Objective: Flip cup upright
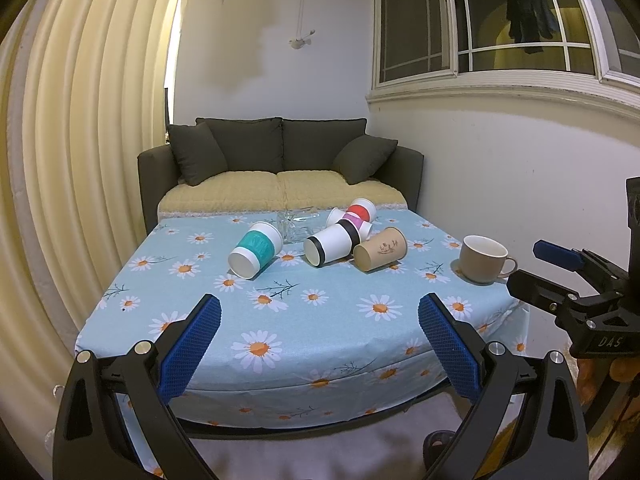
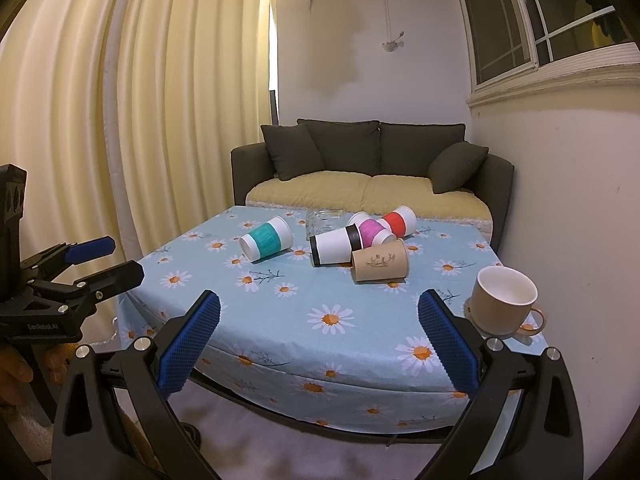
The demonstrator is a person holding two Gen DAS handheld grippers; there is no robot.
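Note:
Several paper cups lie on their sides on the daisy tablecloth: a teal-sleeved cup [image 1: 256, 255] [image 2: 267, 243], a black-banded white cup [image 1: 330, 243] [image 2: 336, 245], a brown cup [image 1: 381, 249] [image 2: 380, 266], a pink-sleeved cup [image 2: 374, 232] and a red-sleeved cup [image 1: 360, 210] [image 2: 400, 221]. A beige mug [image 1: 484, 258] [image 2: 505, 300] stands upright at the right. My left gripper [image 1: 320, 312] [image 2: 106, 260] is open and empty, short of the table's near edge. My right gripper [image 2: 320, 312] [image 1: 536, 268] is open and empty, also short of the near edge.
A clear glass object [image 1: 294, 224] [image 2: 322, 220] sits behind the cups. A dark sofa [image 1: 280, 160] stands behind the table [image 1: 304, 344]. Curtains [image 1: 80, 160] hang at the left; a wall with a window [image 1: 520, 120] is at the right.

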